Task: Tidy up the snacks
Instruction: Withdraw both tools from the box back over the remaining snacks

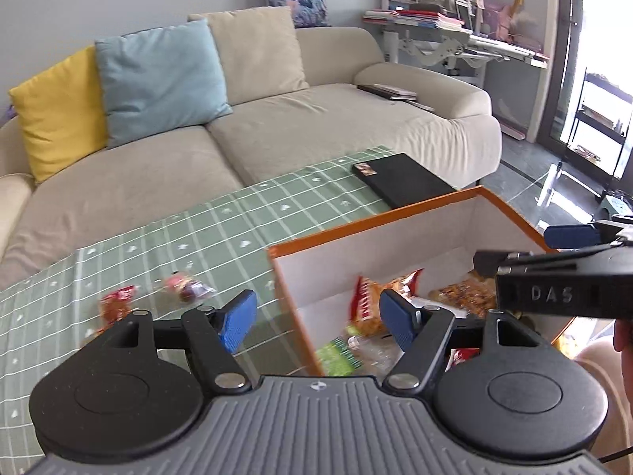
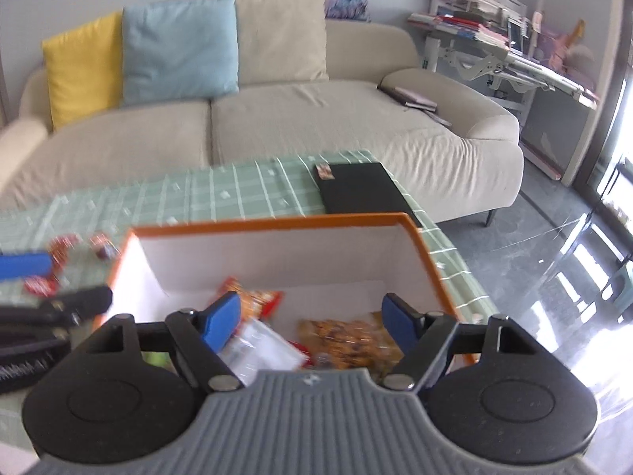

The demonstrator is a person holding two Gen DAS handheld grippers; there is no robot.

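An orange-rimmed white box [image 1: 368, 223] [image 2: 273, 221] stands on the green checked tablecloth [image 1: 178, 237] [image 2: 237, 194] and holds several snack packets, among them a red-orange one [image 1: 366, 304] [image 2: 253, 301] and a nut packet [image 2: 348, 340] [image 1: 463, 293]. My left gripper [image 1: 316, 322] is open and empty over the box's left wall. My right gripper [image 2: 312, 326] is open and empty above the box. Two loose snacks lie on the cloth left of the box: a red packet [image 1: 116, 303] [image 2: 59, 253] and a small clear-wrapped one [image 1: 188, 285] [image 2: 103, 246].
A black flat case [image 1: 399, 184] [image 2: 362, 192] lies on the table behind the box. A beige sofa [image 1: 277, 138] [image 2: 296, 126] with yellow and blue cushions stands beyond the table. A cluttered desk [image 1: 455, 31] is at the back right.
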